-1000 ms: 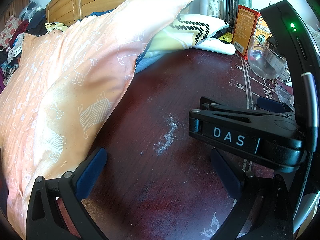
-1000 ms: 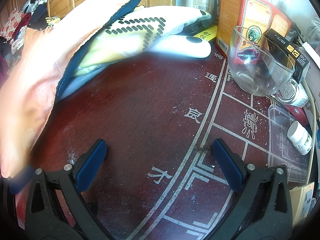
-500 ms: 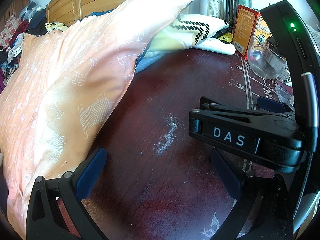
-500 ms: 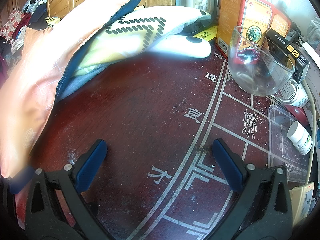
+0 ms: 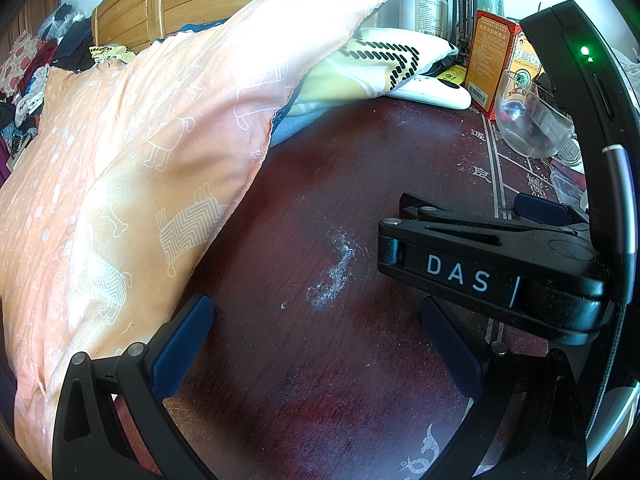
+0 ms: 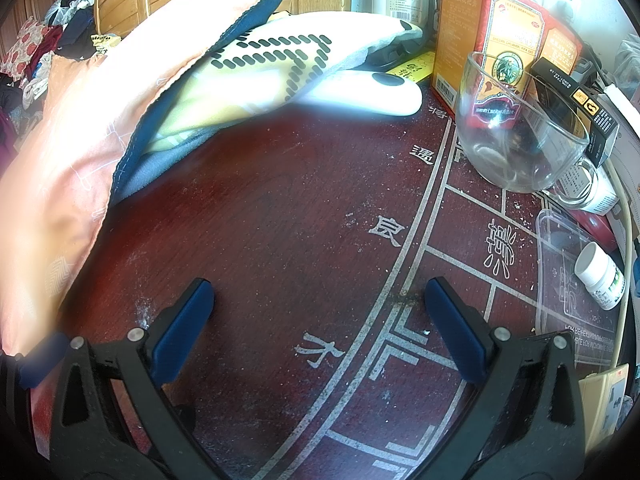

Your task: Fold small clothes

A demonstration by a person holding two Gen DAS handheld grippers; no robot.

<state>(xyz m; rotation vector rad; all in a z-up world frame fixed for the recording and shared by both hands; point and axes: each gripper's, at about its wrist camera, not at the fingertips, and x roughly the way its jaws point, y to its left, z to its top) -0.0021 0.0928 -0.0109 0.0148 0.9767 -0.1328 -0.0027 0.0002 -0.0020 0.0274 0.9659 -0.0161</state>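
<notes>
Socks [image 6: 280, 64], pale yellow with rows of dark grip dots, lie at the far edge of the dark red tabletop [image 6: 288, 216], partly tucked under the corner of an orange pillow [image 5: 132, 168] and resting over a white oblong device [image 6: 376, 96]. Whether this is one sock or a pair cannot be told; the heel end is hidden beneath the pillow. No other small garment lies on the tabletop within reach.

Left tongs [image 5: 316, 344] stand wide open and hold nothing, hovering above bare wood near a smear of white dust [image 5: 336, 268], with the pillow just beside the left finger. Right tongs [image 6: 320, 328] are likewise wide open and empty, over the printed white lines of the tabletop. Both are well apart from the socks.

Handling assessment: the fabric appears light, soft and limp, so it should drape and sag when lifted and will not hold a crease unaided. The grip dots are likely rubbery and may drag on wood instead of sliding. A hold at the exposed toe end or along the upper edge seems soundest, drawing the item clear of the pillow first.

Hazard noted: a glass bowl [image 6: 520, 140] and cartons [image 6: 500, 36] stand near the right side; a wide sweep could knock them.
</notes>
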